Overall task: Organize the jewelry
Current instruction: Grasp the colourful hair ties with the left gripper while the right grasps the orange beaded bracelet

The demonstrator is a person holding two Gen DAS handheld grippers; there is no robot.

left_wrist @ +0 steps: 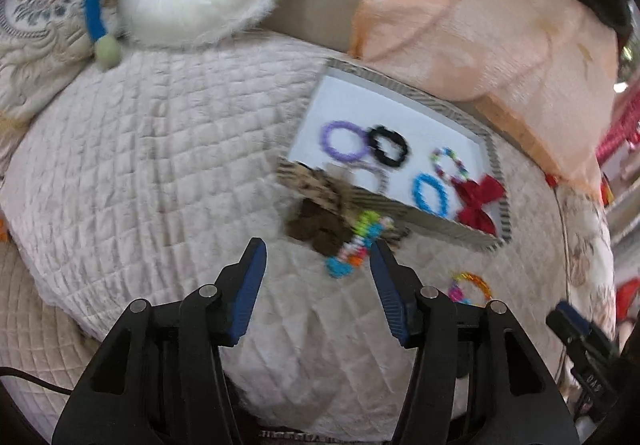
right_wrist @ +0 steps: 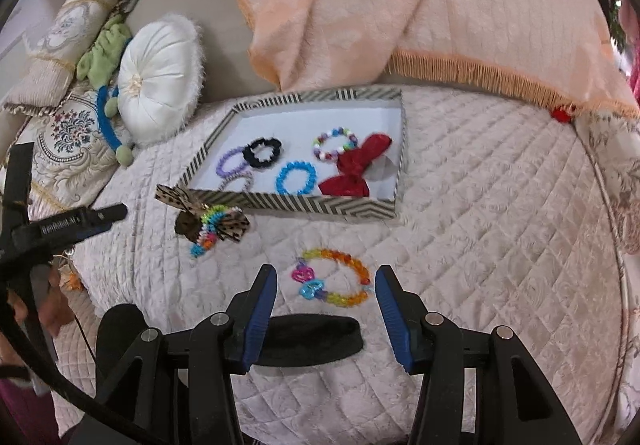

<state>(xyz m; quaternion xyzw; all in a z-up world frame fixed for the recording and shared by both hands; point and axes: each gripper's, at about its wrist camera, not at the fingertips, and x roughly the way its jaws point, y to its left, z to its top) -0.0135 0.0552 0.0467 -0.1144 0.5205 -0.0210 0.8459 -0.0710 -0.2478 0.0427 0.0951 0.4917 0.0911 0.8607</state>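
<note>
A striped-rim tray [right_wrist: 304, 205] [left_wrist: 452, 229] on the quilted bed holds a purple bracelet [right_wrist: 230, 165], a black scrunchie [right_wrist: 262, 153], a blue bracelet [right_wrist: 295, 181], a multicolour bead bracelet [right_wrist: 335, 143] and a red bow [right_wrist: 356, 169]. A leopard-print bow [right_wrist: 192, 211] [left_wrist: 316, 201] and a bright bead bracelet [right_wrist: 210, 231] [left_wrist: 358, 245] lie against the tray's near edge. An orange-yellow bracelet with heart charms [right_wrist: 334, 279] [left_wrist: 470, 287] lies on the quilt. My left gripper [left_wrist: 318, 257] is open, just short of the bead bracelet. My right gripper [right_wrist: 326, 283] is open around the heart bracelet.
A round white cushion [right_wrist: 158, 85], a green and blue plush toy [right_wrist: 108, 57] and embroidered pillows [right_wrist: 68, 129] lie at the left. A peach fringed blanket [right_wrist: 400, 5] is draped behind the tray. A black object [right_wrist: 316, 341] lies under the right gripper.
</note>
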